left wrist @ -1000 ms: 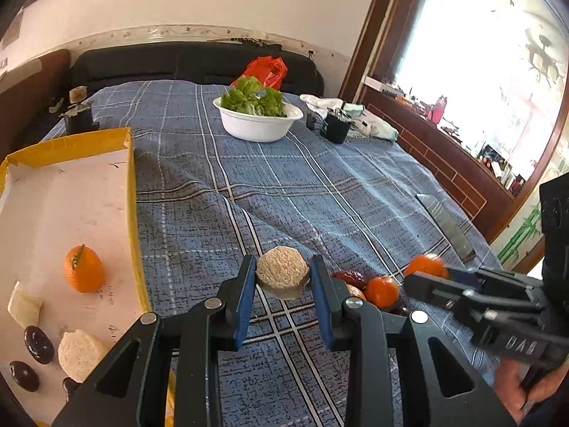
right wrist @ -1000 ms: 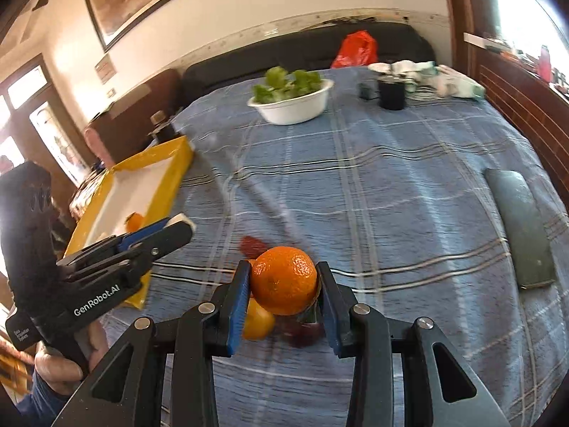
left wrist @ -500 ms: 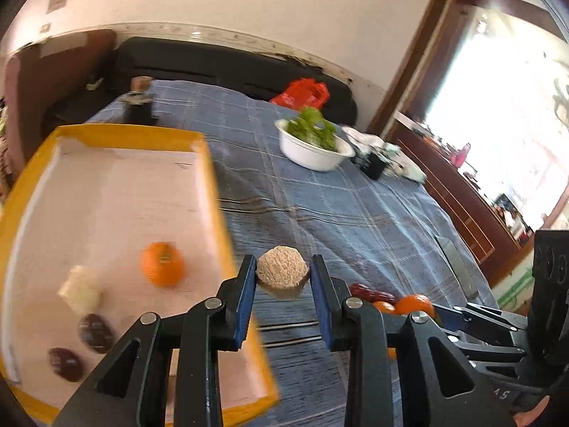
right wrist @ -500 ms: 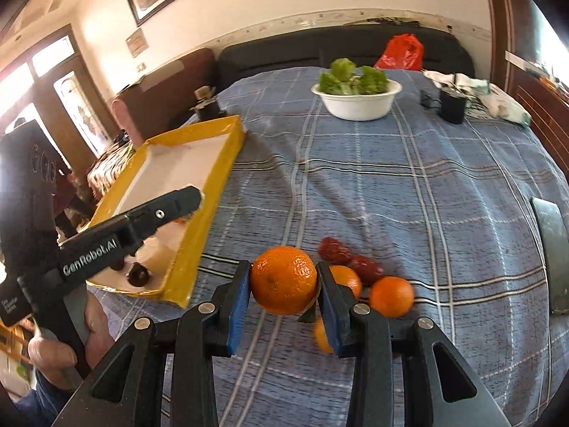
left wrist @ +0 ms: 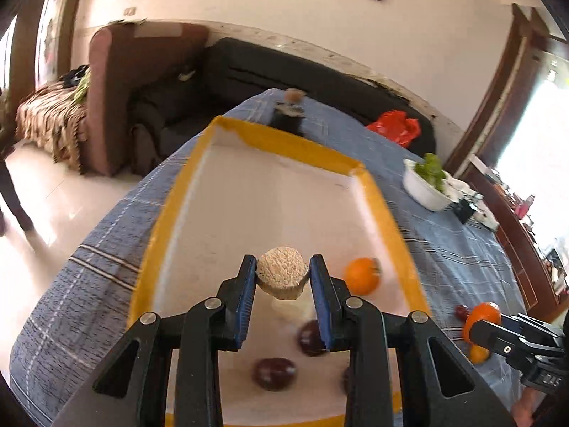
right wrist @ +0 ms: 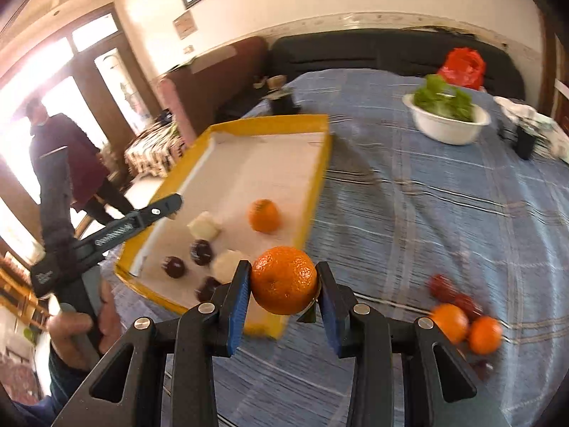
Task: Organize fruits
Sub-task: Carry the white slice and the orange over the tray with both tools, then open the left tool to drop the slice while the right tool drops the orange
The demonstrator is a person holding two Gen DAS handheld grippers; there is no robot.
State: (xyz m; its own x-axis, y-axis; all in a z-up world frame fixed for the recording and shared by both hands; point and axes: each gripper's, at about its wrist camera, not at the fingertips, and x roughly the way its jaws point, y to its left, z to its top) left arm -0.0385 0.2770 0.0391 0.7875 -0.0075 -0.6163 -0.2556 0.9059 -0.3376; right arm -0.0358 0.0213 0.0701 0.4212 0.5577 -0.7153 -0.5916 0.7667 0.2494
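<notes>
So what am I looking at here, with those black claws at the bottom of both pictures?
There is no robot. A person holds a black two-finger gripper in each hand, and a small wide-angle camera on each one looks out along its fingers.

The left gripper grips a round beige grainy cake above the yellow-rimmed white tray.

The right gripper grips an orange mandarin near the tray's corner. Its view also shows the person's hand holding the other gripper.

Everything sits on a blue checked tablecloth. The tray holds one mandarin, pale cakes and dark round fruits. More mandarins and red fruits lie loose on the cloth, beyond them a white bowl of green leaves.
</notes>
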